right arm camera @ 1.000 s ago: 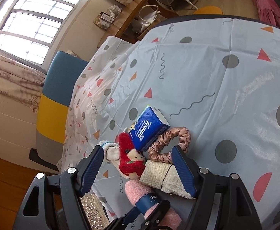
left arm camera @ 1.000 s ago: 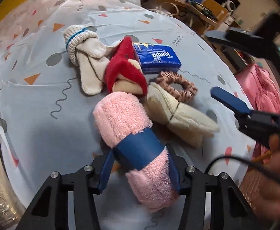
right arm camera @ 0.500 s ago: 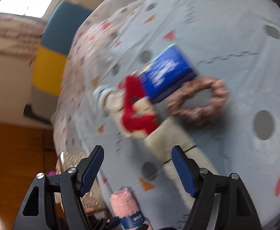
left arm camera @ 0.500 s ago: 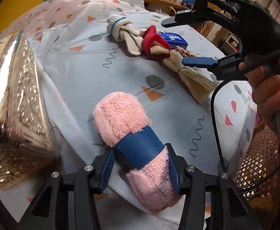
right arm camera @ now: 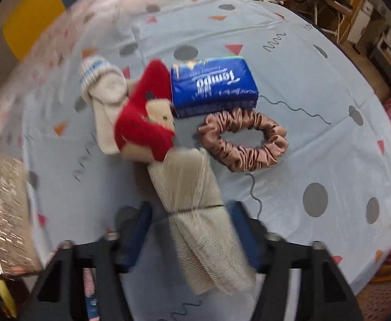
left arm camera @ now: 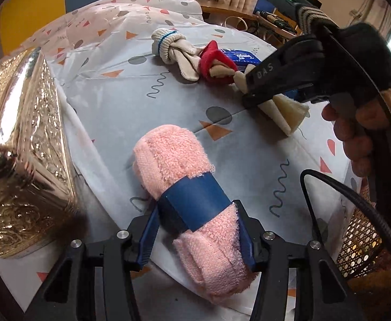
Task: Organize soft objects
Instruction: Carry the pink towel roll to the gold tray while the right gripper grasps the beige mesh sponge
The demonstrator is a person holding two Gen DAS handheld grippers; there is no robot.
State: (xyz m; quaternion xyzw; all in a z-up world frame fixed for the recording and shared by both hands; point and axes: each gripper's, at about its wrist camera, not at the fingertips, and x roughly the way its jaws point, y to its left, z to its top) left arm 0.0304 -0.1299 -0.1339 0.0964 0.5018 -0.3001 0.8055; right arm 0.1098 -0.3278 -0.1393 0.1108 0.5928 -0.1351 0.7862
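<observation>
My left gripper (left arm camera: 196,236) is shut on a rolled pink towel (left arm camera: 187,195) with a blue band, held just above the table beside a gold box (left arm camera: 21,144). My right gripper (right arm camera: 191,236) is open, its fingers on either side of a tied beige cloth bundle (right arm camera: 195,214) lying on the table; the bundle also shows in the left wrist view (left arm camera: 284,112). Behind it lie a red-and-cream plush toy (right arm camera: 144,131), a knotted white sock (right arm camera: 104,91), a blue Tempo tissue pack (right arm camera: 211,85) and a brown scrunchie (right arm camera: 245,141).
The table wears a pale blue patterned cloth (right arm camera: 316,107). The gold embossed box stands at the table's left edge (right arm camera: 4,214). A wicker basket (left arm camera: 361,243) sits off the table's right side. A desk with clutter (left arm camera: 249,10) stands behind.
My left gripper carried the pink towel away from the pile toward the gold box. My right gripper swung down over the pile and now straddles the beige bundle.
</observation>
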